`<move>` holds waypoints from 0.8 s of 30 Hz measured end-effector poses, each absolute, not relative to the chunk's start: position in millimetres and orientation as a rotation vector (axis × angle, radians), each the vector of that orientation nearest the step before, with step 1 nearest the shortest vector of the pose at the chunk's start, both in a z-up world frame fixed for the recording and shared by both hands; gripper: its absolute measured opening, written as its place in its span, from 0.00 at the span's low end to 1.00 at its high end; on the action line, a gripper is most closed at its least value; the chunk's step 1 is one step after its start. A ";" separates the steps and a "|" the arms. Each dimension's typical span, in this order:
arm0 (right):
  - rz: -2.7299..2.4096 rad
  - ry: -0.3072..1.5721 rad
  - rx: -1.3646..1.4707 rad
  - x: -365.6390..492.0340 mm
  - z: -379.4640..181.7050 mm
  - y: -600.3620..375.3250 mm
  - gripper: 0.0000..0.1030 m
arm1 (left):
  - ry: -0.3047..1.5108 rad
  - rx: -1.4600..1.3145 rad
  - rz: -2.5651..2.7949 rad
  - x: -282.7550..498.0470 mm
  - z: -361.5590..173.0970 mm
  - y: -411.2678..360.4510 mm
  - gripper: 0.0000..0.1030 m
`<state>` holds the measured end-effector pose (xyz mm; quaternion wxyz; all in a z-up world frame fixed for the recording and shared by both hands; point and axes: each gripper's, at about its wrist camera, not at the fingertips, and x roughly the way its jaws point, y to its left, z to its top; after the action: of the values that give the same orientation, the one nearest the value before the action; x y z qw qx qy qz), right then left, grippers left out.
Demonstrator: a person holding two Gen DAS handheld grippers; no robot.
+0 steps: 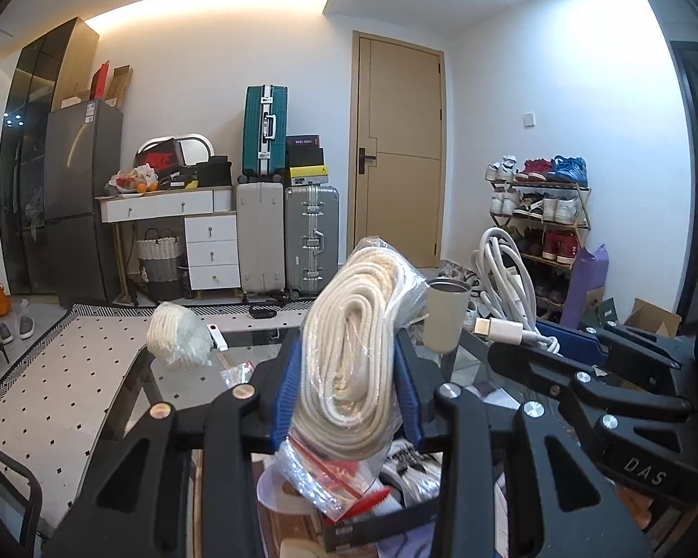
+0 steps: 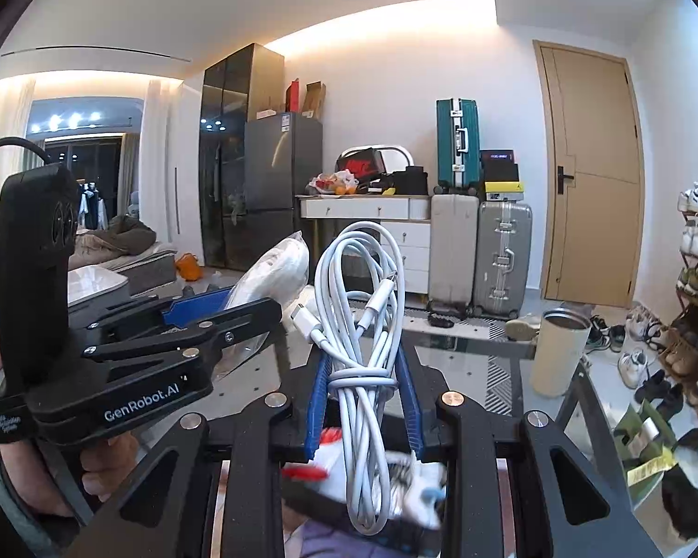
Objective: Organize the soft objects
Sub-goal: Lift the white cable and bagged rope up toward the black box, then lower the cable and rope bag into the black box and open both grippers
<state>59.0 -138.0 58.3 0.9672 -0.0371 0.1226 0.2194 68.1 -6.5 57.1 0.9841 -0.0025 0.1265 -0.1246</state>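
Your left gripper (image 1: 349, 372) has its jaws clamped on a bagged coil of cream rope (image 1: 353, 344), held above the cluttered glass surface (image 1: 181, 381). Just beside it, your right gripper (image 2: 365, 386) pinches a bundled white charging cable (image 2: 365, 325), near a cream tumbler (image 2: 560, 353) standing on the glass

Readable lettering on the tongs

"GenRobot.AI" is printed in white on the left tongs' (image 2: 237, 321) black body; "DAS" is embossed on the right tongs' (image 1: 577, 339) body.
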 end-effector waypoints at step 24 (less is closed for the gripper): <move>0.311 0.720 -0.030 167.7 -6.8 -142.3 0.27 | 0.656 -0.013 -0.305 150.3 -9.3 -29.5 0.35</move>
<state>167.7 -142.3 -6.8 0.9240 -0.0148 0.3507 0.1518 150.3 -29.5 -9.3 0.9353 -0.0066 0.3207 -0.1492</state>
